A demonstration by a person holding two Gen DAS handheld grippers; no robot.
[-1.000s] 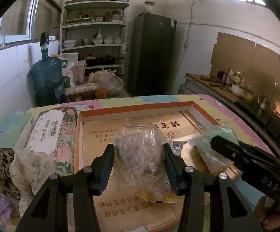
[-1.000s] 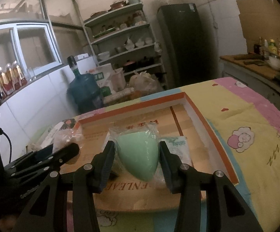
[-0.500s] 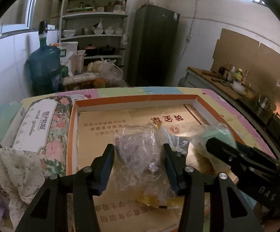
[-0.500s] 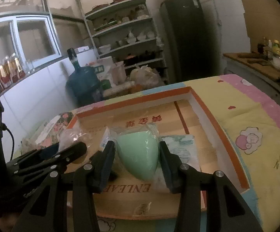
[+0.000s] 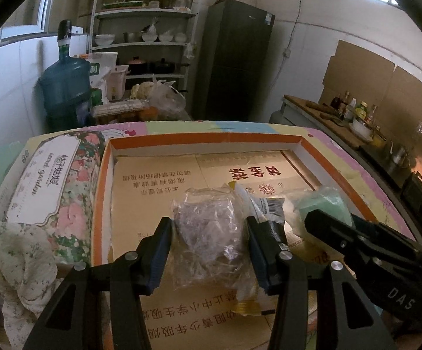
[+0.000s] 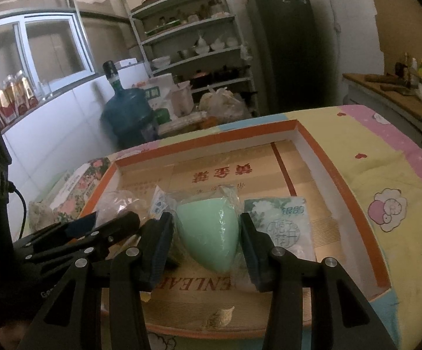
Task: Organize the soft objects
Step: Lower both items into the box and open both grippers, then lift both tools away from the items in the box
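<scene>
My left gripper [image 5: 208, 230] is shut on a crumpled clear plastic bag [image 5: 208, 230], held over the orange-rimmed cardboard tray [image 5: 205, 138]. My right gripper [image 6: 206, 227] is shut on a mint-green soft sponge [image 6: 208, 239] wrapped in clear plastic, also over the tray [image 6: 339, 186]. The right gripper and the green sponge [image 5: 324, 205] show at the right in the left wrist view. The left gripper [image 6: 106, 230] and its bag [image 6: 117, 204] show at the left in the right wrist view.
A tissue packet [image 6: 284, 224] lies in the tray right of the sponge. A floral box [image 5: 50, 180] and a lacy cloth [image 5: 15, 256] sit left of the tray. The tray rests on a patterned cloth [image 6: 392, 180]. A water jug [image 5: 65, 87] and shelves stand behind.
Both grippers have moved forward over the tray with their loads; the tray looks nearer and larger. Both grips are unchanged.
</scene>
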